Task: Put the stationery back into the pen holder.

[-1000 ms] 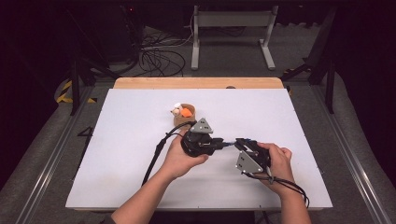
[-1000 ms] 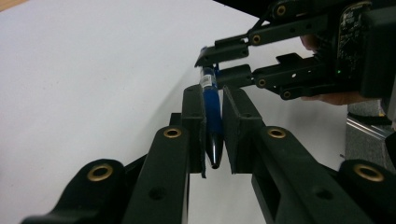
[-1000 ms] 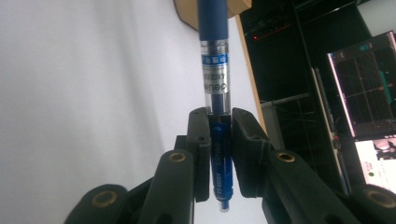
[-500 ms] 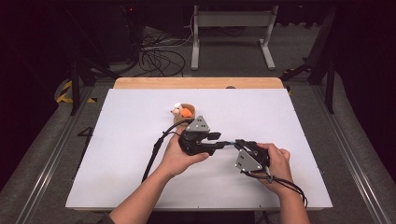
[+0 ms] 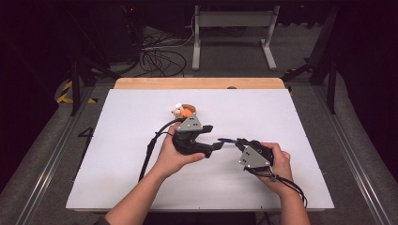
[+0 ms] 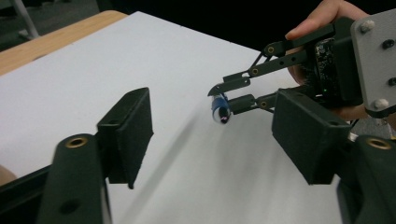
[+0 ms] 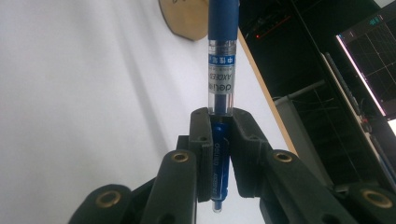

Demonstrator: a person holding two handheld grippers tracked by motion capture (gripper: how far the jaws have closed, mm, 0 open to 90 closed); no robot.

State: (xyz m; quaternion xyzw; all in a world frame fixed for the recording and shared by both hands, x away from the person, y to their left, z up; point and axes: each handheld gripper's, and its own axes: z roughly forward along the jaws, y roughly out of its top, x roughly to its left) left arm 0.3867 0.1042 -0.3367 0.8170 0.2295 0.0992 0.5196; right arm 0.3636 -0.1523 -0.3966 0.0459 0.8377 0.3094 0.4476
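Note:
A blue pen with a clear barrel section is clamped between the jaws of my right gripper, which is shut on it. In the high view the right gripper is at centre right of the white table, and the pen points left. My left gripper faces the pen's free end with its jaws wide apart. Seen from the left gripper view, the pen hangs end-on ahead of the open left gripper, apart from both jaws.
A small brown, orange and white toy lies on the table just behind the left gripper. A brown rounded object is beyond the pen. A wooden strip runs along the table's far edge. The left gripper's cable trails toward the near left.
The left gripper has shifted slightly left and turned a little, leaving a small gap to the pen. The right gripper has held its place with the pen.

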